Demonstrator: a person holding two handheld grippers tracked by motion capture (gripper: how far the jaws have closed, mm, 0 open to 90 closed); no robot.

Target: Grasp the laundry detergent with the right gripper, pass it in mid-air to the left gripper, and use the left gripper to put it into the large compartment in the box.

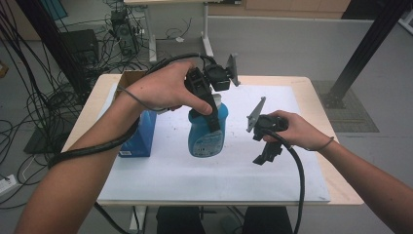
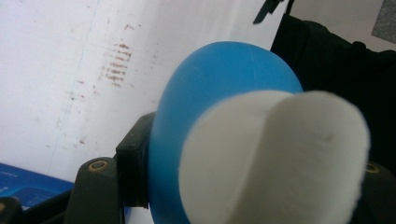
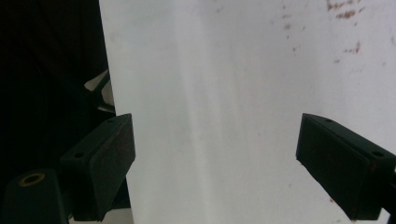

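— Where's the blue bottle (image 1: 208,131)?

— Upright on the white sheet (image 1: 195,175) that covers the counter (image 1: 316,90), near the middle and a little toward the left edge. A blue box (image 1: 139,134) stands just beside it on the left, close to the counter's left edge.

— And the left tongs (image 1: 210,109)?

— Clamped on the bottle's upper part, coming down from above. In the left gripper view the white cap (image 2: 275,158) and the blue shoulder sit right between the black jaws.

— The right tongs (image 1: 265,155)?

— Apart, with nothing between them. They hang over the sheet to the right of the bottle, well clear of it. The right gripper view looks down on bare white sheet (image 3: 224,116) between the two pads, with a few brown specks toward the top.
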